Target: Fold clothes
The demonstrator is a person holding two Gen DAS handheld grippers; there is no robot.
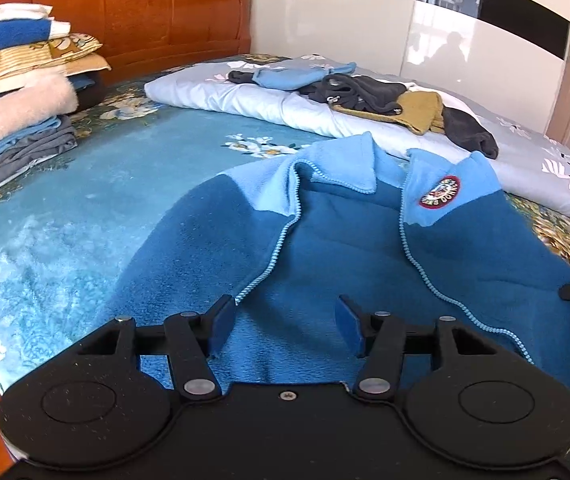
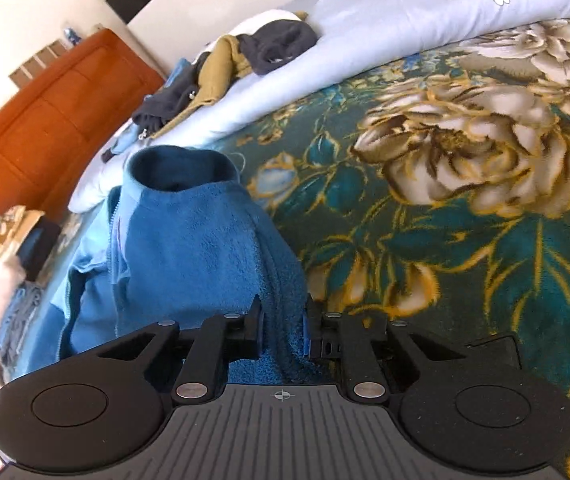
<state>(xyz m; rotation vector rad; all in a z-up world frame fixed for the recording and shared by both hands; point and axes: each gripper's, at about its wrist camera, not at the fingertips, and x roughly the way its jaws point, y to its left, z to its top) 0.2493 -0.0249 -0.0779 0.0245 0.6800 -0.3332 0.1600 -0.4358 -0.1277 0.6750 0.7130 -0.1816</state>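
A blue fleece jacket (image 1: 345,248) lies face up on the bed, zipper undone, its light-blue collar and round badge (image 1: 440,193) at the far end. My left gripper (image 1: 285,320) hovers open over the jacket's near hem, and the fabric lies flat between its blue pads. In the right wrist view my right gripper (image 2: 283,320) is shut on a ridge of the jacket's sleeve (image 2: 189,248). The sleeve runs away from the fingers, and its open cuff (image 2: 181,168) stands up at the far end.
A stack of folded clothes (image 1: 17,120) sits at the left by the wooden headboard (image 1: 145,12). Several loose garments (image 1: 365,92) lie on a pale rolled duvet (image 1: 245,100) behind the jacket. A floral blanket (image 2: 465,160) covers the bed on the right.
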